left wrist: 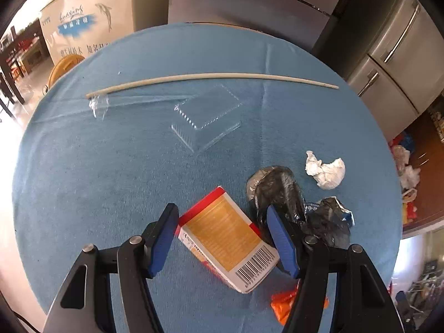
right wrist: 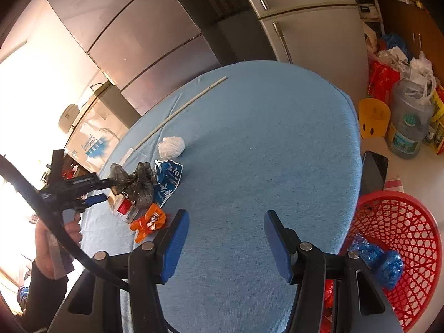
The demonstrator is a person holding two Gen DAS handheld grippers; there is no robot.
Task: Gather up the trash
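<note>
My left gripper (left wrist: 223,236) is open, its blue pads either side of a red, yellow and white carton (left wrist: 229,238) lying on the blue table (left wrist: 111,166); whether they touch it I cannot tell. A crumpled black bag (left wrist: 277,191), a white tissue ball (left wrist: 326,172), a foil wrapper (left wrist: 330,219) and an orange wrapper (left wrist: 283,302) lie beside it. A clear plastic lid (left wrist: 206,119) and a long white stick (left wrist: 211,79) lie farther off. My right gripper (right wrist: 226,238) is open and empty over bare table. The left gripper (right wrist: 95,191) also shows in the right wrist view.
A red mesh basket (right wrist: 396,241) with blue plastic trash (right wrist: 374,260) stands on the floor right of the table. A yellow stool (right wrist: 373,118), a water jug (right wrist: 408,122) and bags stand beyond. Steel fridges (left wrist: 394,47) stand behind the table.
</note>
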